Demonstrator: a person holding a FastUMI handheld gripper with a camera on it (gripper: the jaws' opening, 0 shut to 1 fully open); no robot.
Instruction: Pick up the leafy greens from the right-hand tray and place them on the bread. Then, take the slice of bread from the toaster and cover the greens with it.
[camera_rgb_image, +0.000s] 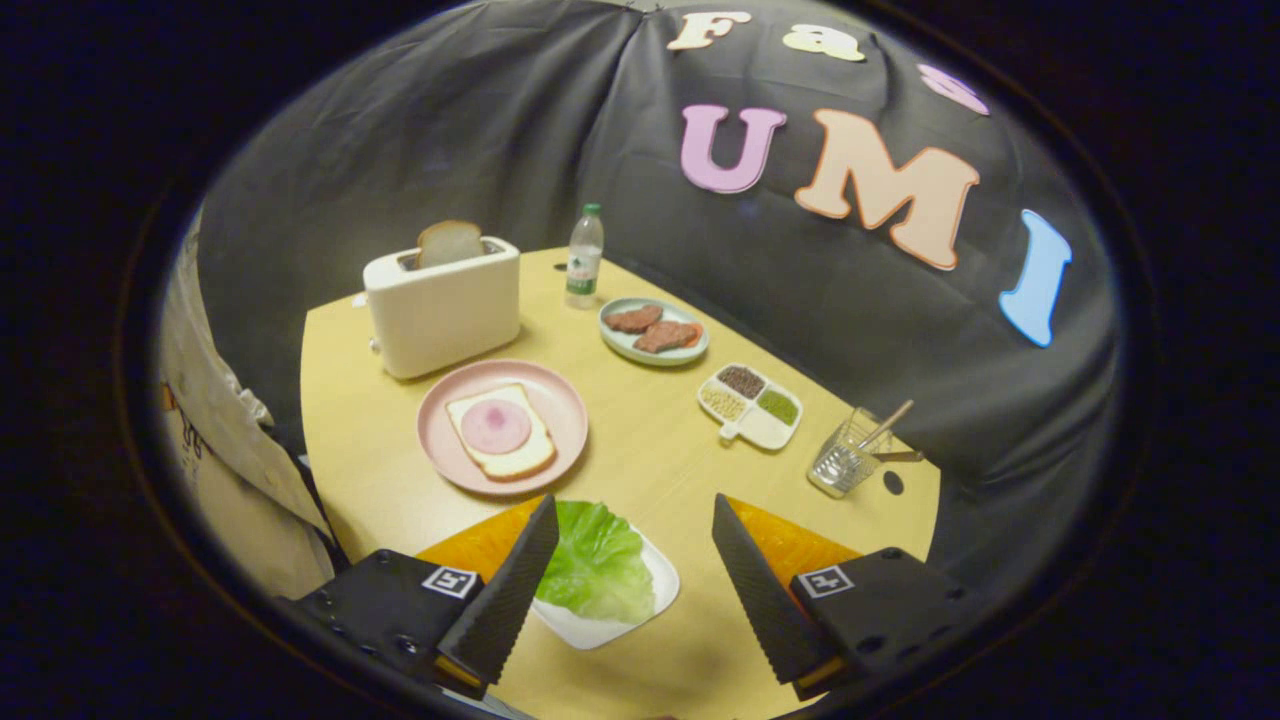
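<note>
The gripper (635, 520) hangs over the table (650, 450) with its fingers spread apart, gripping nothing — the lettuce (597, 560) lies on its white tray (610, 625) between them. Beyond sits the pink plate (570, 400) with bread (505, 445) — another slice (449, 242) stands in the toaster (442, 305).

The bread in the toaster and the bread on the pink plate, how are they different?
The toaster bread stands upright in the slot of the white toaster, half hidden; the plate bread lies flat on the pink plate. The toaster bread is bare, while the plate bread carries a round pink slice. Both are pale slices with a browner crust. The gripper hangs open above the lettuce.
</note>
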